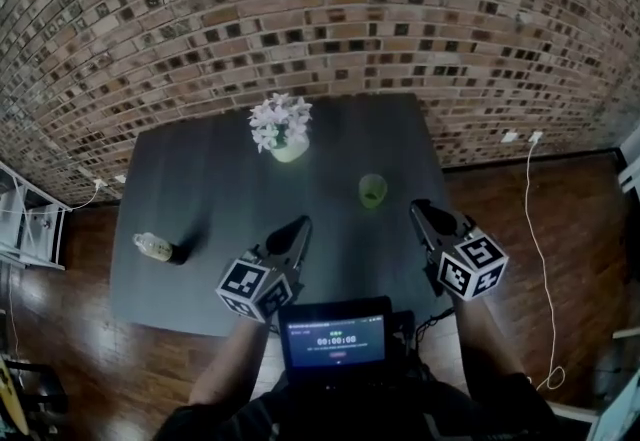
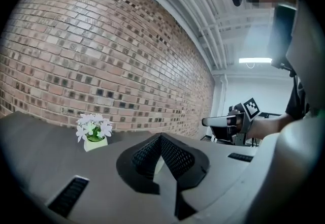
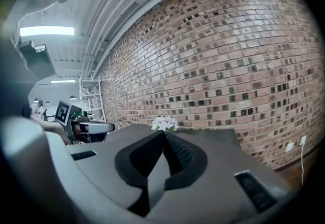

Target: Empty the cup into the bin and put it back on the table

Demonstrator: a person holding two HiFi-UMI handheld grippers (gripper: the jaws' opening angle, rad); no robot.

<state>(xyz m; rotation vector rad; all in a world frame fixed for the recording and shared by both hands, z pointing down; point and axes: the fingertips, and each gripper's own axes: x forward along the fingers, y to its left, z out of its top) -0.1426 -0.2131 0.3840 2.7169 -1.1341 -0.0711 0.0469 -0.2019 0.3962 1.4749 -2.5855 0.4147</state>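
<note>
A small translucent green cup (image 1: 372,191) stands upright on the dark grey table (image 1: 200,179), right of its middle. My right gripper (image 1: 418,207) hovers just right of and nearer than the cup, without touching it; its jaws are shut with nothing in them, meeting at the tip (image 3: 164,134). My left gripper (image 1: 300,224) is over the table's near part, left of the cup, also shut and empty (image 2: 161,136). Each gripper view catches the other gripper off to the side. No bin is in view.
A white pot of pale flowers (image 1: 282,127) stands at the table's back middle. A small bottle (image 1: 158,248) lies near the left edge. A brick wall (image 1: 320,19) runs behind the table. A screen (image 1: 335,337) sits at my chest. A white cable (image 1: 540,229) trails over the wooden floor on the right.
</note>
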